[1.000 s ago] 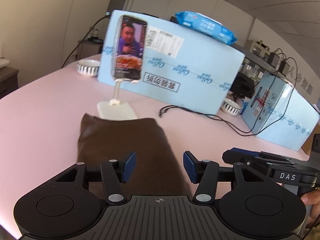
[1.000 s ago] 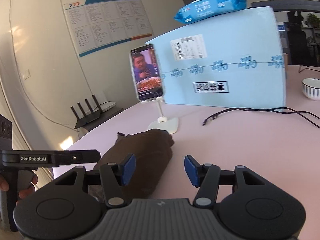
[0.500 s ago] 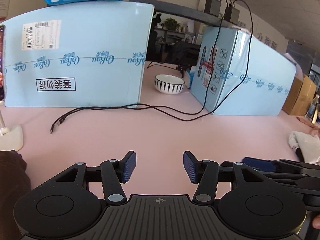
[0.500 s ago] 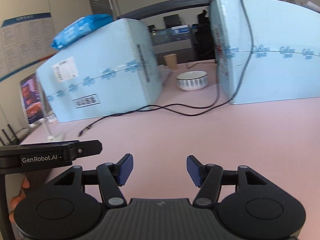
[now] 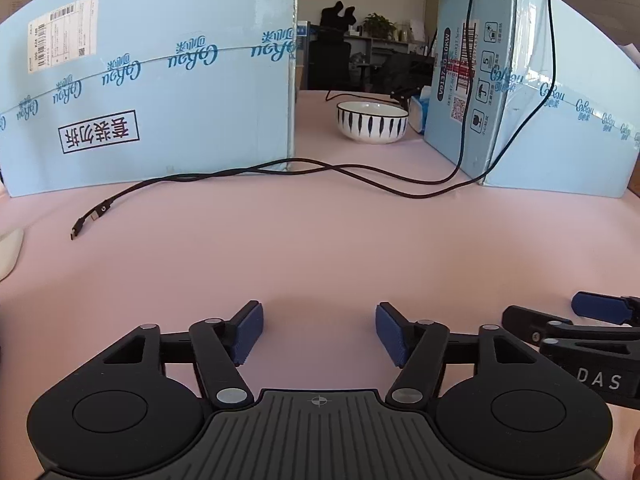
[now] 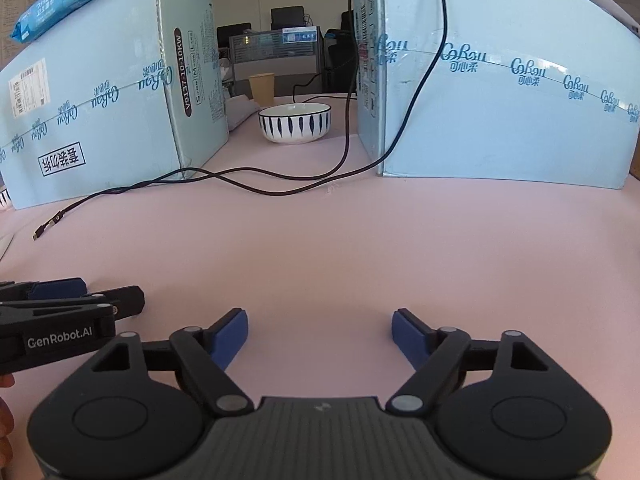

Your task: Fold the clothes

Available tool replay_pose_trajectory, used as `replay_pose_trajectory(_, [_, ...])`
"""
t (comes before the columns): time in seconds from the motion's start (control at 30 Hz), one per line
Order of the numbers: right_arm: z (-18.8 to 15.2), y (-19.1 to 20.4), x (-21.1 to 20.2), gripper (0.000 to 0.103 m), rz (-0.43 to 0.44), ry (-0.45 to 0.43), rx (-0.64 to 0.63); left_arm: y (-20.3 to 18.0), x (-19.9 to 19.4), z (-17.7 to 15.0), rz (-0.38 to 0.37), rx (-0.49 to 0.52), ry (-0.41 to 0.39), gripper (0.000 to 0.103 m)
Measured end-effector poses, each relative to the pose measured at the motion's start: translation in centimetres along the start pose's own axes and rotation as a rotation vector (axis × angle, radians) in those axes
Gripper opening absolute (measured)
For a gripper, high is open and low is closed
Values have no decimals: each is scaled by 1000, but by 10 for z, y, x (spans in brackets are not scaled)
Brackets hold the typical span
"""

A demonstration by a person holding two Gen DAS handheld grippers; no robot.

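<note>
Landmark: striped bowl (image 5: 372,122), standing on the pink counter (image 5: 320,240) in the gap between two pale blue cartons.
Left gripper (image 5: 319,332): low over bare counter, well in front of the bowl; jaws just been opening, now fairly wide, nothing between them.
Right gripper (image 6: 319,338): just beside the left one, likewise well short of the bowl; jaws just been opening, wider than the left pair, also empty.
Clothes: none visible in either wrist view; whereabouts cannot be told from here.
Cable (image 5: 280,172): black, trailing across the counter in front of the bowl, plug end lying off to the left of it.
Why held so: both pairs spread and tipped down at bare counter, probably readied for taking a next garment.
Stage, as a judgement: between garments; no fold in hand.
Risk: cable lying across the likely working patch, apt to snag cloth.
</note>
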State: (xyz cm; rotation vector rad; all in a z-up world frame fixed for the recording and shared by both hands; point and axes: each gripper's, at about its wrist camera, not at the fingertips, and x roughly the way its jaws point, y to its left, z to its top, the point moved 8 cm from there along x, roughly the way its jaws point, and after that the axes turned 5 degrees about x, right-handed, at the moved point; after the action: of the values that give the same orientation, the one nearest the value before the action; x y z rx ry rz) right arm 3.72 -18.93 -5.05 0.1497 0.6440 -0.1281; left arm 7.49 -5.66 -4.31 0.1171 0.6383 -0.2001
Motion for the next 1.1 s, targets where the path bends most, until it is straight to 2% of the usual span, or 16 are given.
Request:
replay_pose_trajectory(0.13, [5,-1,7,93,-15,1,17,0,7,5,23,-32,5,79])
replay_pose_trajectory(0.23, [9,-5,10,94,-54,-5,33,-1,15,8,48,-36,15,86])
replay_pose_trajectory(0.3, [11,-9,13,98,-79,-6,44,0,21,10,66,-43,25,94])
replay_pose_trajectory(0.4, [13,-15,18,102,-95,1,61,3,27,13,79,-52,37,100])
replay_pose_trajectory(0.6, [14,-16,20,103,-85,4,65,4,26,12,101,-53,41,103])
replay_pose_trajectory(1.1, [13,-16,20,103,-88,7,61,4,27,11,112,-51,46,103])
